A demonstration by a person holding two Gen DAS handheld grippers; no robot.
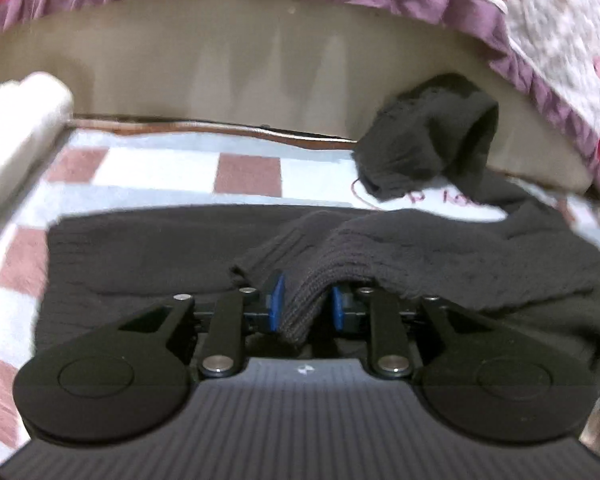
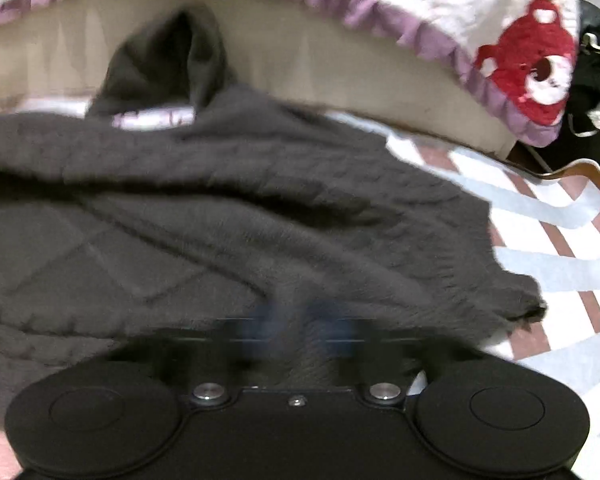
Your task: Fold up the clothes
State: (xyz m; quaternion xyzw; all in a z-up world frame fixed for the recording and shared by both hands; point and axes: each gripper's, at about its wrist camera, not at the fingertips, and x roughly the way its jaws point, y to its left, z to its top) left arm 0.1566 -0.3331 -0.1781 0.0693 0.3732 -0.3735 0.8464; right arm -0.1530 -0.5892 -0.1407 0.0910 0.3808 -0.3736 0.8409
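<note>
We've got the dark grey sweater (image 1: 440,256) spread across the checked bedsheet (image 1: 148,168), and both tongs are at its near edge. The left gripper (image 1: 305,304) has its blue pads pinched on a ribbed fold of knit, so that one's clamped for sure. The right gripper (image 2: 296,328) is too blurred to call; knit seems to run between the blue pads, but we can't tell if it's biting.

What matters for the next move, we reckon: the sweater's long axis runs sideways across both tongs, with the bulk lying straight ahead, away from us. A loose sleeve (image 1: 428,136) sits farther off, ahead and right of the left gripper, ahead and left of the right one. So the fold probably goes forward over the body.
</note>
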